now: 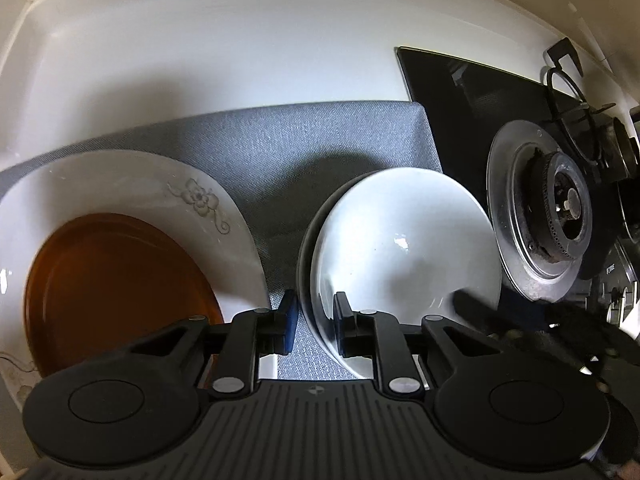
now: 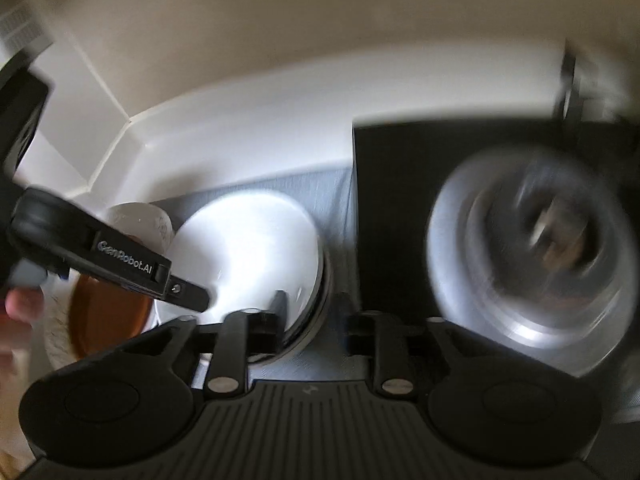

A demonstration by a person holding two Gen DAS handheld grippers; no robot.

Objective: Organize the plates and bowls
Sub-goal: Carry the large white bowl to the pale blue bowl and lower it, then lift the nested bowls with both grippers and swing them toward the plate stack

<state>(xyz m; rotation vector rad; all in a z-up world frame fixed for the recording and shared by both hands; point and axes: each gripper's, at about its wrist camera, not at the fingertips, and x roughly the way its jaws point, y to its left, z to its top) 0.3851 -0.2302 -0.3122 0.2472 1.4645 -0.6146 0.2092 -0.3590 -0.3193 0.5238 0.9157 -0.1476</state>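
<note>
Left claw [image 1: 314, 320] narrowly parted astride the near rim of the white bowl [image 1: 404, 256], pads not visibly pressing it. Right claw [image 2: 310, 312] parted wider over the same rim at the opposite side, view blurred, contact impossible to tell. Bowl glossy, nested in a darker one, set near the right edge of the grey mat [image 1: 280, 148]. At the mat's left edge, floral plate [image 1: 120, 188] bearing an amber plate [image 1: 112, 288]. Beyond, gas burner [image 1: 560, 204].
</note>
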